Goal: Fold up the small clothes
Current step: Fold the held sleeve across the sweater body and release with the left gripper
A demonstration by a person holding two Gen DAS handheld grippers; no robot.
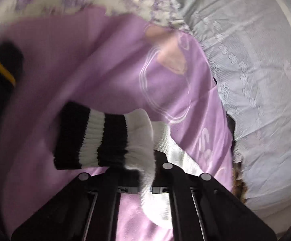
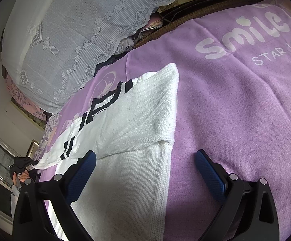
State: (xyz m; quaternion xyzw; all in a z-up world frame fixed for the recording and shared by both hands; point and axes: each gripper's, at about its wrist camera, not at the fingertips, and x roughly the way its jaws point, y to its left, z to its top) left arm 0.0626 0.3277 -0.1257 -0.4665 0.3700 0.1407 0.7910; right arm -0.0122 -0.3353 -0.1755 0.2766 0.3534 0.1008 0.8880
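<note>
Left tool point(image 1: 145, 180) clamped on the white knit sweater point(image 2: 137, 124) by its black-and-white striped cuff point(image 1: 103, 138), lifted over the purple blanket point(image 2: 235, 110), right tool point(image 2: 145, 160) with blue pads spread apart just above the sweater's body, sweater lying flat on the bed, lace-covered pillow point(image 2: 65, 30) beyond

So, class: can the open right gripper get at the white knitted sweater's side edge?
Probably yes: the right gripper hangs open straddling the white knitted sweater edge, with nothing between.
</note>
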